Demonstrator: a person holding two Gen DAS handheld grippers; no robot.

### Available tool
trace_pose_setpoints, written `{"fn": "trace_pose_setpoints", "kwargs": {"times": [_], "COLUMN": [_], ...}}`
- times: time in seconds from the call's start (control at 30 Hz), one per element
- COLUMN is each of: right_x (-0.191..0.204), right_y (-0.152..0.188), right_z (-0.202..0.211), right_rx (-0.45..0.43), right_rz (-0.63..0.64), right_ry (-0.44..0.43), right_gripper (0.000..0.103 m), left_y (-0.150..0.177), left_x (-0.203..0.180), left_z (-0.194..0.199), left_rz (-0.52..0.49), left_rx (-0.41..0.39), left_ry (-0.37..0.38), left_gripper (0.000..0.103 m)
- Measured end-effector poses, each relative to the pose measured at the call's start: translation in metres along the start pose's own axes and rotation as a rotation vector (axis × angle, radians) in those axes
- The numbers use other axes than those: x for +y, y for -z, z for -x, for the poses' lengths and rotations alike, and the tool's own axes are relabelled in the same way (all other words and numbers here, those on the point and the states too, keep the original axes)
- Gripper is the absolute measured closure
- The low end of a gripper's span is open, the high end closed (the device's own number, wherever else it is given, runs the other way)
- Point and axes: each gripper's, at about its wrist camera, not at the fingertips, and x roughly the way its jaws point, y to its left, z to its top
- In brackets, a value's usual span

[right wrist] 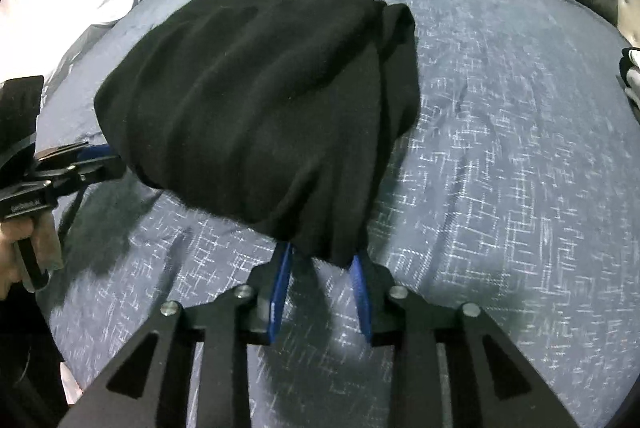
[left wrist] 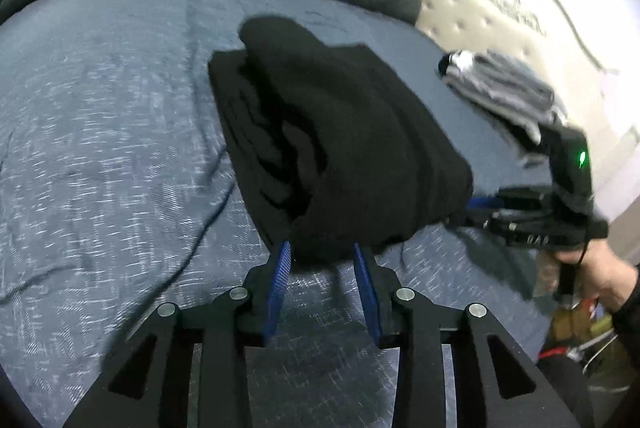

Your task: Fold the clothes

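On the bed (left wrist: pixel 100 132), spread with a blue flecked cover, a black garment (left wrist: pixel 332 132) lies folded over on itself near the middle. Both grippers sit at its near edge. Left gripper (left wrist: pixel 322 256) has its blue pads parted, the garment's hem between them but not visibly pinched. Right gripper (right wrist: pixel 320 260) is likewise partly open, with a corner of the cloth hanging between its fingers. A grey folded pile (left wrist: pixel 508 88) rests near the headboard (left wrist: pixel 472 12), well apart.
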Motion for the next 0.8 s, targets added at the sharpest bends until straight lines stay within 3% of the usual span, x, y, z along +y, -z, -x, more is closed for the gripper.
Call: {"fn": "trace_pose_setpoints", "kwargs": {"times": [0.03, 0.13, 0.17, 0.37, 0.53, 0.63, 0.77, 0.8], "right_x": [0.0, -0.004, -0.006, 0.003, -0.024, -0.037, -0.028, -0.021], "right_y": [0.0, -0.001, -0.001, -0.008, -0.006, -0.002, 0.004, 0.005], "right_z": [-0.001, 0.001, 0.001, 0.019, 0.03, 0.035, 0.03, 0.028], "right_rx": [0.0, -0.004, -0.006, -0.026, -0.025, -0.048, -0.028, -0.018], "right_rz": [0.007, 0.007, 0.005, 0.157, 0.1, 0.049, -0.003, 0.011], "right_ry": [0.003, 0.019, 0.025, 0.156, 0.205, 0.141, -0.01, -0.022], "right_gripper": [0.078, 0.093, 0.094, 0.101, 0.103, 0.103, 0.102, 0.094], "left_y": [0.0, 0.0, 0.0, -0.008, -0.005, 0.0, 0.001, 0.002], "left_x": [0.0, 0.0, 0.0, 0.012, 0.029, 0.038, 0.025, 0.026], "left_z": [-0.004, -0.01, -0.009, 0.013, 0.018, 0.018, 0.014, 0.014], "left_rz": [0.003, -0.006, -0.013, 0.017, 0.062, 0.107, 0.063, 0.066], "left_rx": [0.006, 0.024, 0.019, -0.047, -0.048, -0.038, -0.028, -0.024], "left_ry": [0.001, -0.006, -0.015, -0.03, -0.041, -0.008, -0.007, -0.01], "left_gripper": [0.068, 0.094, 0.096, 0.099, 0.1, 0.1, 0.099, 0.099]}}
